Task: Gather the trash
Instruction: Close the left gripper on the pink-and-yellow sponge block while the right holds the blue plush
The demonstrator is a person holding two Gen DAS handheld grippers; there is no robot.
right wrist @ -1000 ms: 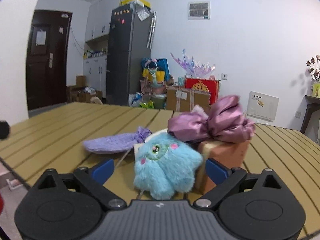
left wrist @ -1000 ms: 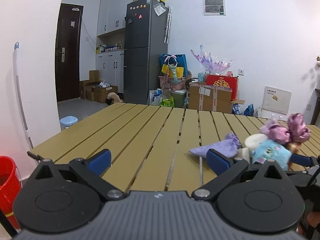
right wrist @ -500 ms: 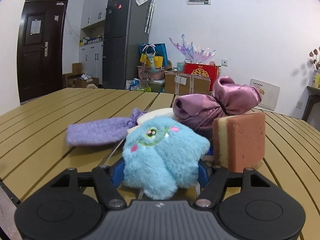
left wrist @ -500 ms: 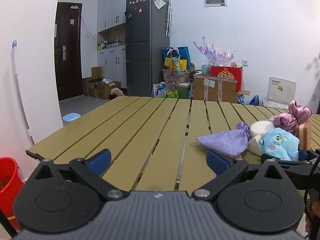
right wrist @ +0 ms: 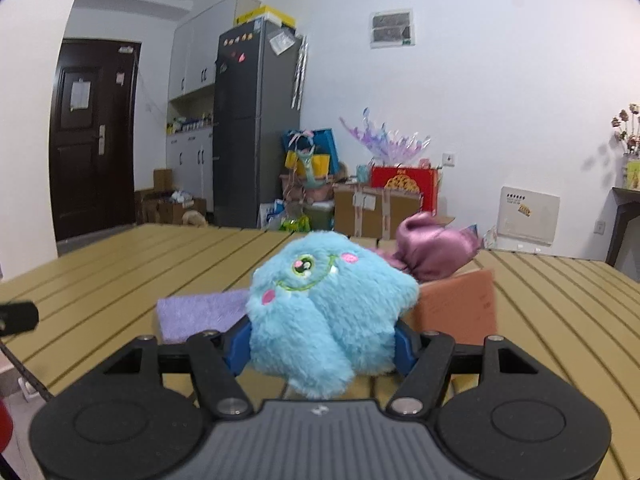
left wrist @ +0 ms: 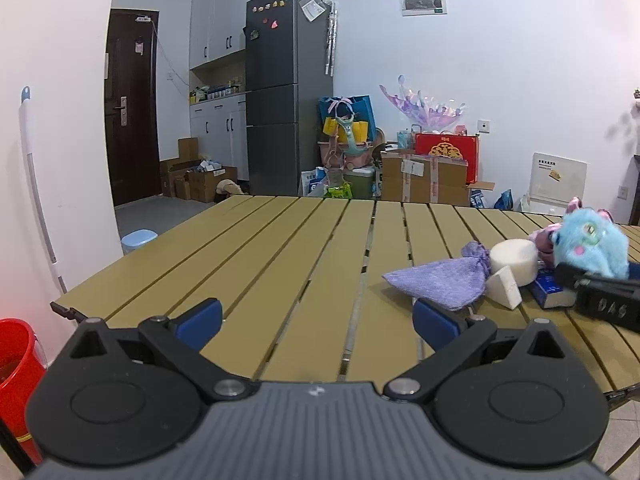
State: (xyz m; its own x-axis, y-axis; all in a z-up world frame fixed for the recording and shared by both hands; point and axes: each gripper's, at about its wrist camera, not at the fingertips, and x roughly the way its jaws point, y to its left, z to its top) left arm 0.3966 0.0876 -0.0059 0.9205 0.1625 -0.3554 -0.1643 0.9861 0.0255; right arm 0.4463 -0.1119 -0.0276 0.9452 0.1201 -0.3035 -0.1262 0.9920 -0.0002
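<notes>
Blue plush toy (right wrist: 326,312) is held by the right gripper (right wrist: 322,346); its jaws are closed on the two sides of the toy, whose one-eyed face is turned toward the camera. In the left wrist view the same toy (left wrist: 592,246) is seen at the far right, raised above the counter (left wrist: 280,264), with the black body of the right gripper under it. The left gripper (left wrist: 316,318) is seen low over the near edge of the counter, and its jaws are spread wide with nothing between them. On the right part of the counter a small heap of things is found: a purple cloth pouch (left wrist: 440,282) lies flat on the slats, a white round block (left wrist: 514,258) stands just beside its tied end, a white wedge (left wrist: 505,290) leans in front of the block, and a dark blue box (left wrist: 552,294) lies near them. In the right wrist view an orange sponge block (right wrist: 460,306) is seen behind the toy on the right, and a shiny mauve bow (right wrist: 434,250) is placed behind it. A red bucket (left wrist: 16,364) stands on the floor at the near left, below the counter edge.
</notes>
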